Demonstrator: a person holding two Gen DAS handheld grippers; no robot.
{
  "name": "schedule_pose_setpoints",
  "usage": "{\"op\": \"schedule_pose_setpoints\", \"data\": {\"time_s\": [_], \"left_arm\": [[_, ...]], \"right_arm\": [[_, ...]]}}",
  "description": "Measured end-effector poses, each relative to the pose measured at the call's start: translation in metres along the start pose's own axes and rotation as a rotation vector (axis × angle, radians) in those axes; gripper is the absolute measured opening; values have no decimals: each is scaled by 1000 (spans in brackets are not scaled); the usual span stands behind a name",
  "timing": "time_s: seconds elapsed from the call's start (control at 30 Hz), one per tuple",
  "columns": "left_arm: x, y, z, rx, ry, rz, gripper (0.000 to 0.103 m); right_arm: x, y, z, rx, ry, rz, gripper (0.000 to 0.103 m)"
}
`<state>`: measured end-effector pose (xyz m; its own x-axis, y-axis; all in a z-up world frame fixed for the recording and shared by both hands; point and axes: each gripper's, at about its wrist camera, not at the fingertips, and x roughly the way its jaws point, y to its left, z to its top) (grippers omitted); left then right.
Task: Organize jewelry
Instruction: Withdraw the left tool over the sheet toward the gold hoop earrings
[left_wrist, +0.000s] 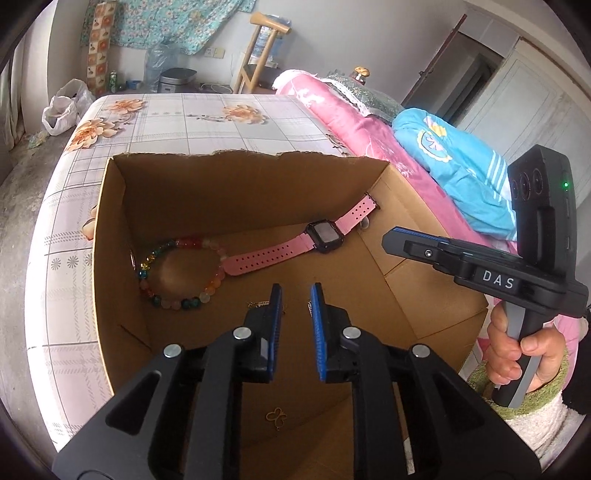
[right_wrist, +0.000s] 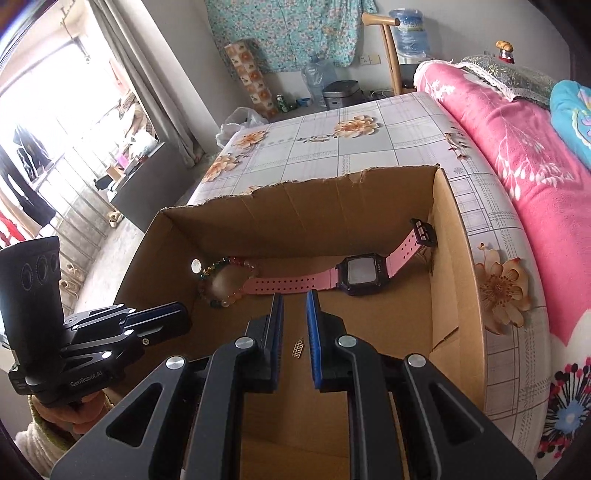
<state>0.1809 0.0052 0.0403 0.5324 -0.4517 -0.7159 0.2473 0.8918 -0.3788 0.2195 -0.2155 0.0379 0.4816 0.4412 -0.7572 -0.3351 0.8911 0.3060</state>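
Both grippers hover over an open cardboard box (left_wrist: 236, 192) that stands on a bed with a flowered sheet (left_wrist: 184, 122). The left gripper (left_wrist: 295, 295) has its jaws parted by a narrow gap with nothing between the pads; the right gripper (right_wrist: 293, 301) shows the same narrow, empty gap.

The jewelry lies on the floor of the box. A pink-strapped watch (left_wrist: 323, 236) stretches along the far wall, its buckle end reaching up into the far right corner. A multicoloured bead bracelet (left_wrist: 177, 273) sits by the far left corner, touching the free end of the watch strap. Nearer the front edge, a thin gold chain with a small ladder-shaped pendant (right_wrist: 297, 349) lies just below the right gripper's fingertips, and a butterfly-shaped gold pendant (left_wrist: 277, 415) rests closer still to the near wall.

The step in hand appears to be arranging these pieces inside the box — most likely the fine gold chain next. It will handle as a slack, thin thing: the narrow jaws suit it, but the pads should come straight down astride the pendant and close fully, or the chain may slip through. Lifting slowly would keep it from snagging on the bracelet or strap — and one gripper working at a time avoids the two colliding over the box.
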Motion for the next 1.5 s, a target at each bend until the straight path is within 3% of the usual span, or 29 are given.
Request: {"op": "schedule_pose_setpoints", "data": {"time_s": [0.1, 0.17, 0.27, 0.53, 0.7, 0.83, 1.0, 1.13, 1.2, 1.33, 1.5], "left_arm": [[-5, 1, 0, -5, -18, 2, 15], [-12, 1, -2, -3, -39, 9, 15], [-27, -3, -7, 11, -84, 17, 17], [-84, -18, -43, 93, -207, -14, 39], [-107, -27, -86, 125, -238, -51, 61], [-101, -32, -124, 118, -196, -85, 65], [-60, -43, -161, 113, -65, -82, 65], [-19, -61, -175, 201, -2, 59, 65], [-3, -67, -176, 244, 12, 115, 65], [11, -66, -174, 256, 8, 140, 60], [16, -69, -173, 306, -24, 178, 48]], "right_arm": [[-8, 1, 0, -5, -19, -2, 16], [-15, 2, 0, -7, -37, 4, 26], [-30, 8, -4, -26, -80, 30, 29], [-103, 20, -42, -78, -233, 141, 36], [-144, 16, -88, -117, -296, 178, 44], [-146, 12, -129, -110, -266, 159, 46], [-107, -6, -167, 26, -147, 132, 46], [-67, -16, -182, 102, -64, 66, 46], [-51, -14, -187, 97, -34, 34, 39], [-33, -8, -189, 80, -3, 6, 32], [-23, -6, -190, 89, 18, 5, 31]]}}
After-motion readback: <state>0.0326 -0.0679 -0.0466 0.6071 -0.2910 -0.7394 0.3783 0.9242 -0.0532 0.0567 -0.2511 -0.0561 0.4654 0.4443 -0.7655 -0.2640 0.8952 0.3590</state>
